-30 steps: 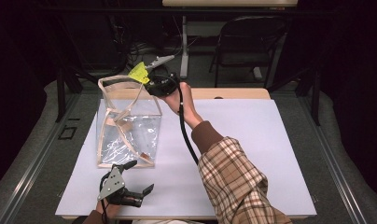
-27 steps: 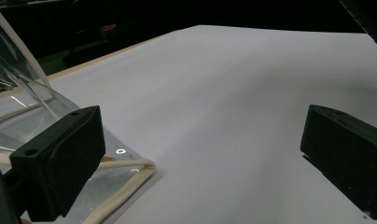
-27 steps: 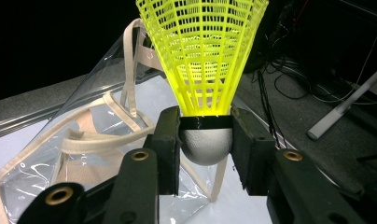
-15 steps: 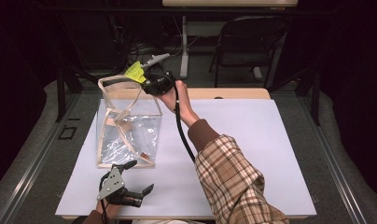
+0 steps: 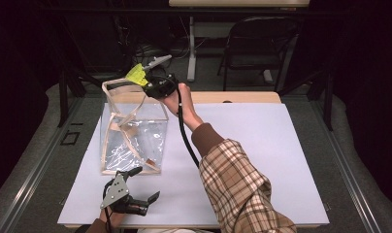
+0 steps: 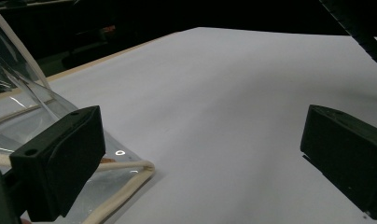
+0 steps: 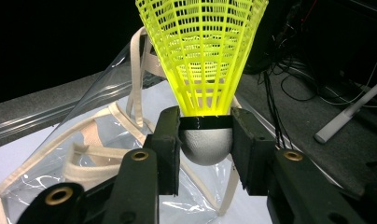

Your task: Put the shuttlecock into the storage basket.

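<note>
Gripping the yellow plastic shuttlecock (image 7: 201,60) by its firm rounded cork, the right tool (image 7: 206,144) holds this featherlight, crushable-skirted thing above the clear bag's (image 5: 131,131) rim, while the left tool (image 5: 136,187) rests wide open, empty, beside the bag.

White table (image 5: 281,160) brightly lit against dark surroundings; glare on the clear bag (image 5: 136,141); near tongs blurred.

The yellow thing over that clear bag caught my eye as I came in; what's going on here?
A person holds a gripper in each hand. The right gripper is shut on a yellow shuttlecock, gripping its white cork, at the far rim of an upright clear bag with cream trim and straps. The left gripper rests open on the white table beside the bag's near corner, holding nothing.
</note>
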`<state>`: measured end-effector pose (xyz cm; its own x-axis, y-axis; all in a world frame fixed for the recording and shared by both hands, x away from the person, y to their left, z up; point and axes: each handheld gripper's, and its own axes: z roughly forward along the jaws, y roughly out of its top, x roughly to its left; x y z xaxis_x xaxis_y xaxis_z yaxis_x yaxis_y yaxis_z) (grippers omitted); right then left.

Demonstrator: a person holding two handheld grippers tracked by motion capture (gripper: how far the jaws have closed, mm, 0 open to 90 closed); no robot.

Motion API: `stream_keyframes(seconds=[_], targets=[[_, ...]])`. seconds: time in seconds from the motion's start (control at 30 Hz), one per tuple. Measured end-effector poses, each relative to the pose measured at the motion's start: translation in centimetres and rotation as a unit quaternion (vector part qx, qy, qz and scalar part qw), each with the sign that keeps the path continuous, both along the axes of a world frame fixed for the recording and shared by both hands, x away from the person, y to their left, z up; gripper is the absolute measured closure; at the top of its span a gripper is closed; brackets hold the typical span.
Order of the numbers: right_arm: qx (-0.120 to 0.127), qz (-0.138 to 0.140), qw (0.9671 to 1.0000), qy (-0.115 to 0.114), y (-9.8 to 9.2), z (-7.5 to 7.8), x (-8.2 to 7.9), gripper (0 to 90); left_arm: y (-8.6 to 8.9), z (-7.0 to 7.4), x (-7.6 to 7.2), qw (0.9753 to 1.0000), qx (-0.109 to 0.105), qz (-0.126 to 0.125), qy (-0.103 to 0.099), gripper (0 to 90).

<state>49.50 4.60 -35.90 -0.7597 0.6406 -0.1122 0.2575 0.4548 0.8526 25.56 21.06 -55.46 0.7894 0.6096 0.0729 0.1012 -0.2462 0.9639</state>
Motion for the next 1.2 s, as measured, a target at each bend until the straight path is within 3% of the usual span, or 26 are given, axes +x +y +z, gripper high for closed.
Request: stream_keyframes(seconds=[0.67, 1.2], targets=[[-0.005, 0.012, 0.9999, -0.001, 1.9, -0.3, 0.3, 64.7, 0.1, 0.1, 0.0, 1.0000, -0.004, 0.001, -0.002, 0.0], [-0.016, 0.006, 0.9998, 0.005, 3.2, -1.0, 0.9, 64.5, 0.2, 0.1, -0.1, 1.0000, -0.004, 0.002, -0.003, 0.0]])
